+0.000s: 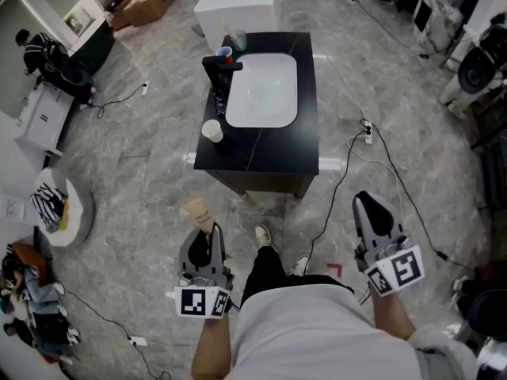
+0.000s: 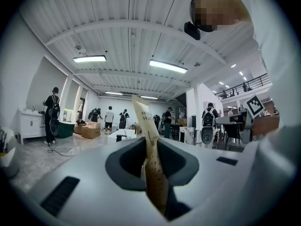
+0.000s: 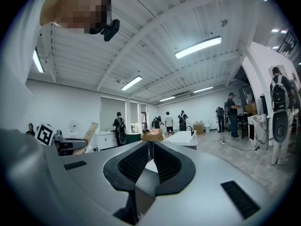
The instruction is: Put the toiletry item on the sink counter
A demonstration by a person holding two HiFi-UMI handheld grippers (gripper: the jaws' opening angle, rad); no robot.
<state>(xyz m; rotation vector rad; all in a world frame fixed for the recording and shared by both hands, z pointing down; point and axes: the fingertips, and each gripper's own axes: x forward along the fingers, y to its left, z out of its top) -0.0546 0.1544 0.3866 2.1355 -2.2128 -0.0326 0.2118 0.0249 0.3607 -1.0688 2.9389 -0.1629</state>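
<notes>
- You hold both low at your waist, jaws pointing forward at the worktop, well short of it.
- Left hand-held gripper: jaws nearly together, pinching the toiletry item.
- Right hand-held gripper: jaws together, nothing between them.
- The toiletry item is a flat tan sachet with dark print, sticking out past the jaw tips, over the floor.
- On the black worktop: white basin, white cup at its front-left, blue-rimmed cup behind. I cannot tell the cups' contents.
</notes>
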